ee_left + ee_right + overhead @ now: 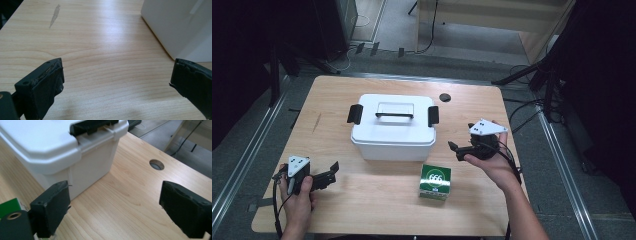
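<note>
A wooden table (pixel 377 200) carried a white storage box (pixel 393 131) set near its middle, with its lid on. A black latch sat at each end of the lid, the left latch (pixel 354 114) and the right latch (pixel 433 116), and a handle (pixel 395 110) lay flat in a recess on top. A small green carton (pixel 435 182) with white print stood just in front of the box's right front corner, apart from it. A round cable hole (pixel 445 97) was seen in the table behind the box, to its right.

The left gripper (pixel 328 176) was held in the person's left hand (pixel 298 200) near the front left corner of the table, well apart from the box, jaws pointing toward it. In the left gripper view the jaws stood wide apart over bare wood with nothing between them, and the corner of the box (pixel 180 27) appeared at upper right.

The right gripper (pixel 455 148) was held in the right hand (pixel 494 162) just to the right of the box, jaws pointing at its right end. In the right gripper view the jaws were likewise spread wide and empty, with the box (pixel 57 152) and its latch (pixel 91 126) ahead on the left, the carton's edge (pixel 10 206) at lower left, and the cable hole (pixel 156 164) beyond.

Neither gripper touched the box or the carton.
</note>
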Demonstrator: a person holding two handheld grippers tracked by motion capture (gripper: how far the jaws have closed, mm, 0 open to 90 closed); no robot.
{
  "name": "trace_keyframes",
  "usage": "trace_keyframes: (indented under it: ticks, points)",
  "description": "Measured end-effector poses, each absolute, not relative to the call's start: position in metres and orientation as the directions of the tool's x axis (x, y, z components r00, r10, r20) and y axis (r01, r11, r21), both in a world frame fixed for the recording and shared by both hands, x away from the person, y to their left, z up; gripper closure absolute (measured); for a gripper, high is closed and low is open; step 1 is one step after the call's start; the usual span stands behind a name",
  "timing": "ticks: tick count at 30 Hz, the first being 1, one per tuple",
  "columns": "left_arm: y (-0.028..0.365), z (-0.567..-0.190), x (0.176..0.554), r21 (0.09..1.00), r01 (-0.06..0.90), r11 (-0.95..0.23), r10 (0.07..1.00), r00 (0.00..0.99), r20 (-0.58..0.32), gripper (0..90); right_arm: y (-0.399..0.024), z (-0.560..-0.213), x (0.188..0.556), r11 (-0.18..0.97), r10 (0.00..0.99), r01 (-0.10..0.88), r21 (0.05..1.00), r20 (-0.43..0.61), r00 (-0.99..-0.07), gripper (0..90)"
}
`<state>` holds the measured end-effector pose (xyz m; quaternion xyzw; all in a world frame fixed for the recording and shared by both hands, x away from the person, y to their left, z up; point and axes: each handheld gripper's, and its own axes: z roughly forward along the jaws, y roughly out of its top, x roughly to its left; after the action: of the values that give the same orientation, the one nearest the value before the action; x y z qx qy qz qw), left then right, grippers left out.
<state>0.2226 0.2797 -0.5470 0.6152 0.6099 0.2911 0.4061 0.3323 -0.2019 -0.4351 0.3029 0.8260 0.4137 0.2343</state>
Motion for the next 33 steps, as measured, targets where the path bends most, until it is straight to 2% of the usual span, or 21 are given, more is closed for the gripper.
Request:
trace_keyframes:
  ticks: [9,15,17,19,22,25,28,29,31,32,33]
  points:
    - [0.278,-0.549,0.225,0.853,0.519,0.057,0.988,0.093,-0.122,0.0,-0.18,-0.393,0.352,0.529,0.643,0.267,0.806,-0.174,-0.746,15.3]
    - [0.277,-0.549,0.225,0.854,0.519,0.047,0.989,0.096,-0.112,0.0,-0.168,-0.386,0.363,0.566,0.585,0.244,0.788,-0.175,-0.792,18.3]
    - [0.277,-0.549,0.226,0.852,0.523,0.041,0.989,0.102,-0.11,0.0,-0.16,-0.384,0.369,0.608,0.526,0.217,0.763,-0.183,-0.831,19.7]
    - [0.277,-0.55,0.226,0.851,0.524,0.038,0.988,0.105,-0.109,0.0,-0.158,-0.383,0.37,0.619,0.513,0.213,0.756,-0.184,-0.838,20.3]
    - [0.276,-0.55,0.227,0.849,0.527,0.034,0.988,0.109,-0.108,0.0,-0.148,-0.375,0.376,0.704,0.406,0.175,0.688,-0.189,-0.894,24.2]
    - [0.276,-0.55,0.227,0.846,0.532,0.035,0.988,0.111,-0.11,0.0,-0.144,-0.372,0.379,0.747,0.36,0.147,0.648,-0.209,-0.909,25.1]
    - [0.276,-0.55,0.227,0.847,0.531,0.037,0.987,0.112,-0.113,0.0,-0.139,-0.368,0.385,0.787,0.321,0.138,0.601,-0.208,-0.924,29.7]
    - [0.277,-0.55,0.227,0.846,0.532,0.038,0.987,0.113,-0.116,0.0,-0.136,-0.364,0.39,0.816,0.288,0.127,0.564,-0.205,-0.935,34.0]
    - [0.277,-0.55,0.227,0.845,0.533,0.043,0.986,0.112,-0.121,0.0,-0.135,-0.362,0.392,0.824,0.276,0.127,0.552,-0.196,-0.941,35.5]
    - [0.277,-0.55,0.227,0.845,0.532,0.047,0.986,0.111,-0.125,0.0,-0.132,-0.358,0.396,0.837,0.251,0.129,0.532,-0.165,-0.954,41.1]
    - [0.277,-0.55,0.227,0.846,0.532,0.047,0.986,0.111,-0.125,0.0,-0.131,-0.356,0.398,0.841,0.244,0.128,0.526,-0.157,-0.957,42.7]
